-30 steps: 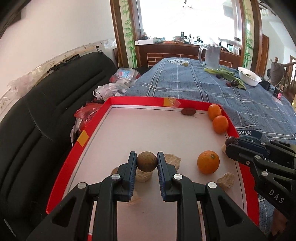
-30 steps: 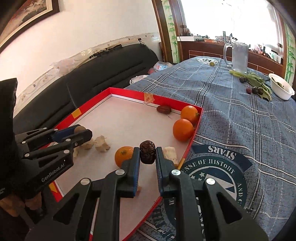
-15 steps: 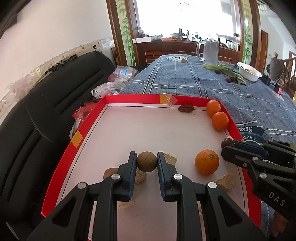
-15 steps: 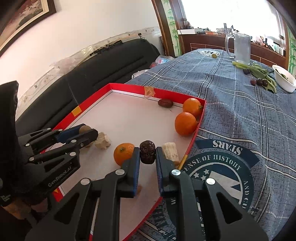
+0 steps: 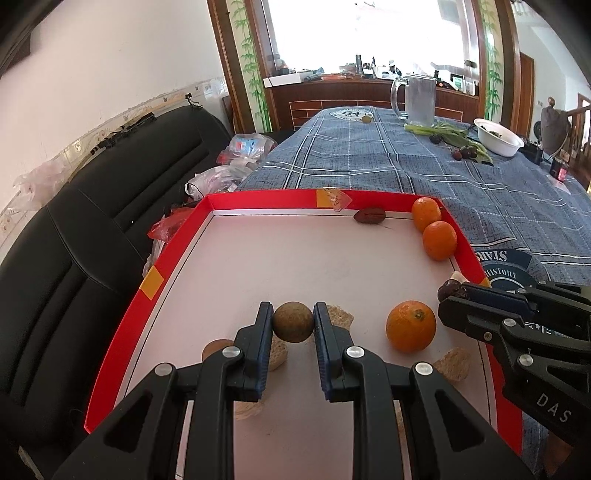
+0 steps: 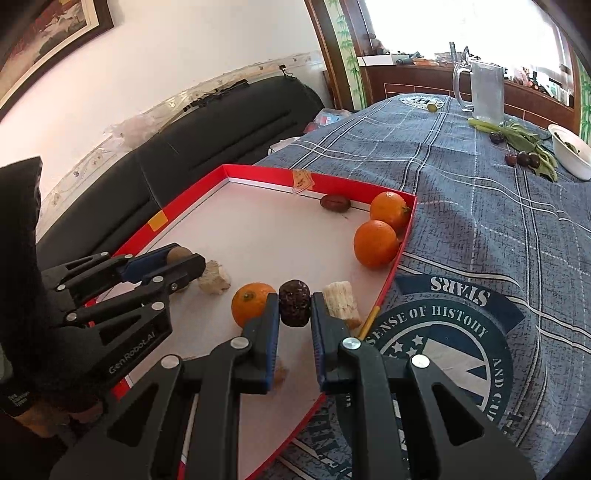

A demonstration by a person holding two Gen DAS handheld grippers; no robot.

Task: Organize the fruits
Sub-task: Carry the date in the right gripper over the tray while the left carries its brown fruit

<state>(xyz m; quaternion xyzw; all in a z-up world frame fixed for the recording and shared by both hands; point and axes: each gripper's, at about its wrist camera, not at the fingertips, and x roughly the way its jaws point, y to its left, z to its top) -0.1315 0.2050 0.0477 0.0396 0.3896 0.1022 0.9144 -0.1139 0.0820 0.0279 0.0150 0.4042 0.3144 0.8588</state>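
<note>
Left gripper pinching round brown fruit, held above red tray. Right gripper pinching dark wrinkled fruit over tray's near right side. Orange resting between the two.

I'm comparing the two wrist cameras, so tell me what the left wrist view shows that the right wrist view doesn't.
Only the left wrist view shows the left gripper head-on, shut on a round brown fruit, and a second brown fruit behind its left finger. Only the right wrist view shows the right gripper head-on, shut on a dark wrinkled fruit, plus a framed picture on the wall. Both show the red tray, three oranges, the glass mug and the white bowl.
</note>
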